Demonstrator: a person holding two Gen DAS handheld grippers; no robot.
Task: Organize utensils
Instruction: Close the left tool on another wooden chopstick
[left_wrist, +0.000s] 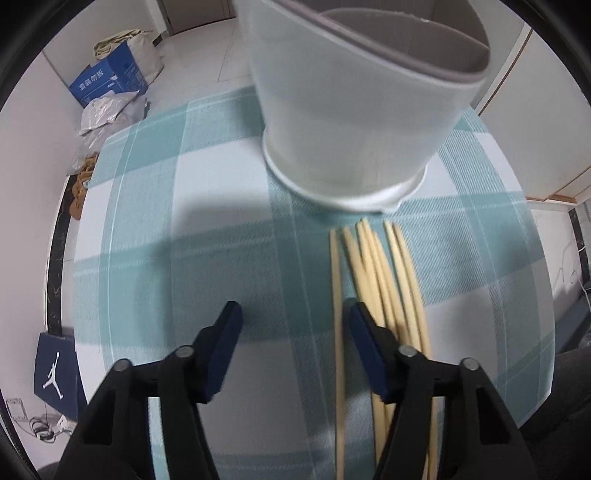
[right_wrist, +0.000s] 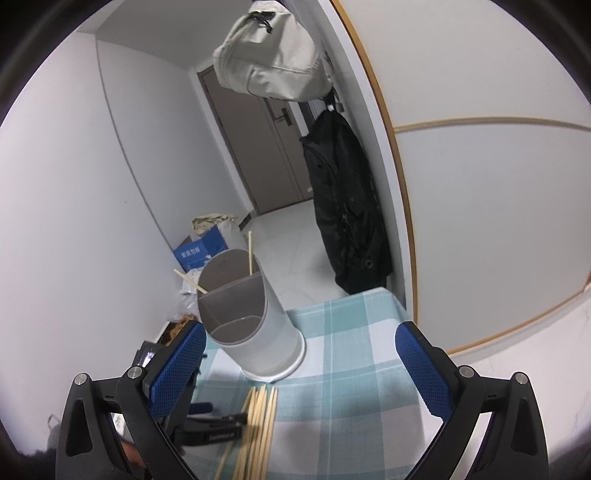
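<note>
I am holding my left hand-held gripper (left_wrist: 291, 314) low over the counter (left_wrist: 155, 206), its jaws standing fairly wide with nothing between them; the chopsticks (left_wrist: 373, 266) are lying just to the right of that gap in the lower right of the left wrist view, one stick running up just inside the right finger (left_wrist: 364, 339) and the rest passing beneath and beyond it; their long axis is running nearly straight away from me, tips pointing at the foot of the holder (left_wrist: 354, 110) that is filling the upper middle of the frame; so a small shift to the right is what I am judging the grasp to need. My right hand-held gripper (right_wrist: 299, 347) is hovering higher and farther back, jaws spread very wide and empty, so my left is sitting much nearer the bundle. In the right wrist view the chopsticks (right_wrist: 258, 417) are lying in the lower middle, fanned slightly, pale and thin; the holder (right_wrist: 251, 317) is standing in the centre left, a white cylinder with grey divided compartments, two sticks (right_wrist: 250, 254) already leaning out of its far compartment.
</note>
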